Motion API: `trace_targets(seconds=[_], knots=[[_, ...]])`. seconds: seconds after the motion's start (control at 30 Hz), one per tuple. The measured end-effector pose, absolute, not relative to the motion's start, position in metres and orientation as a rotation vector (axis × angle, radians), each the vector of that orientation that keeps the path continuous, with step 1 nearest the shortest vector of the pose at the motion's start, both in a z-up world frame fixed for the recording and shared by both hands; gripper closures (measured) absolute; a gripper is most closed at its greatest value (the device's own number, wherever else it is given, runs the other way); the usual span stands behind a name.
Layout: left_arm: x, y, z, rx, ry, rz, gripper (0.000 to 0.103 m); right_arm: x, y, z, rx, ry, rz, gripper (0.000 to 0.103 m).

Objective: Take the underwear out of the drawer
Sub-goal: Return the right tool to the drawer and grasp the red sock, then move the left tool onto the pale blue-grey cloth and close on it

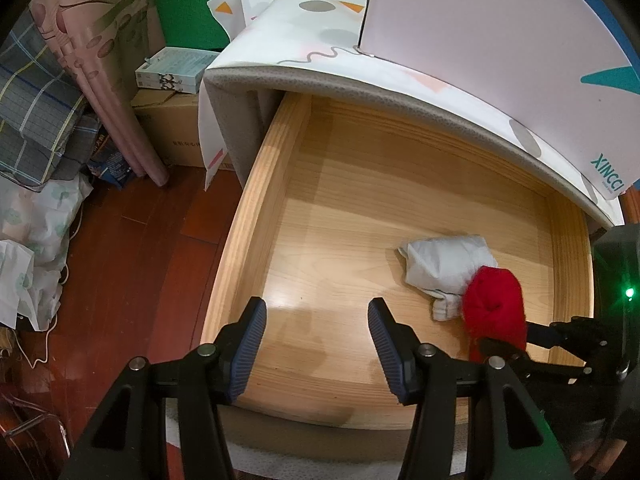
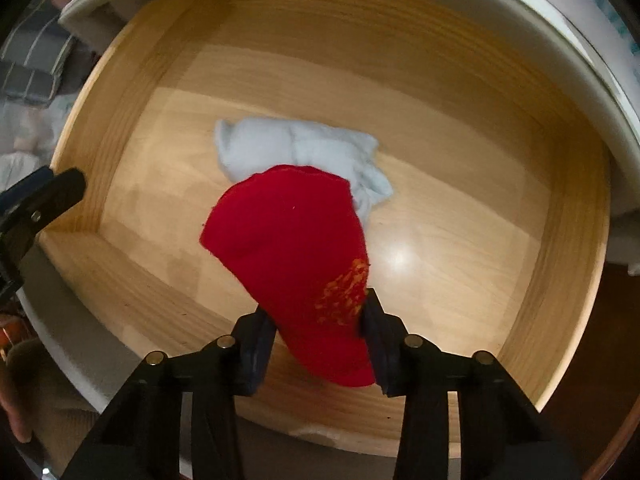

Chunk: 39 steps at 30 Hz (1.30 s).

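- right gripper (image 2: 318,330) clamped on red underwear (image 2: 296,240), white garment (image 2: 304,148) at 12 o'clock behind
- left gripper (image 1: 316,348) open, empty, over drawer (image 1: 256,200)
- next: lift clear

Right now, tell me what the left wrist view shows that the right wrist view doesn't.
Only the left wrist view: the left claw open over the drawer's front edge, holding nothing, plus the boxes and curtain beside the cabinet.
Only the right wrist view: the right claw shut on the red underwear, and the orange pattern on it.
Both: the wooden drawer, the white garment partly under the red underwear, the patterned cloth over the cabinet top.
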<state>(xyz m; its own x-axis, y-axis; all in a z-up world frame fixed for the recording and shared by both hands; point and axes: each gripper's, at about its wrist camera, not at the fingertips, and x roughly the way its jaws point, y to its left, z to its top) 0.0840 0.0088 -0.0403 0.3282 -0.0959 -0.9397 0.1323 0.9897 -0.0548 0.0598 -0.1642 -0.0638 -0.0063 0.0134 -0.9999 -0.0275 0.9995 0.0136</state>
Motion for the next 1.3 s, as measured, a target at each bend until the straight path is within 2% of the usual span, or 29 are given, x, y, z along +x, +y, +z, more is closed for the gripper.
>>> trace_targets(seconds=[0.43, 1.07, 1.3], knots=[[0.083, 0.006, -0.041, 0.045, 1.223, -0.159, 0.049, 0.037, -0.237, -0.075, 0.033, 1.609, -0.170, 0.071], [0.080, -0.015, -0.049, 0.138, 1.268, -0.262, 0.049, 0.029, -0.283, -0.091, 0.162, 1.617, -0.290, 0.072], [0.080, -0.017, -0.049, 0.154, 1.275, -0.278, 0.049, 0.029, -0.292, -0.092, 0.124, 1.618, -0.330, 0.074]])
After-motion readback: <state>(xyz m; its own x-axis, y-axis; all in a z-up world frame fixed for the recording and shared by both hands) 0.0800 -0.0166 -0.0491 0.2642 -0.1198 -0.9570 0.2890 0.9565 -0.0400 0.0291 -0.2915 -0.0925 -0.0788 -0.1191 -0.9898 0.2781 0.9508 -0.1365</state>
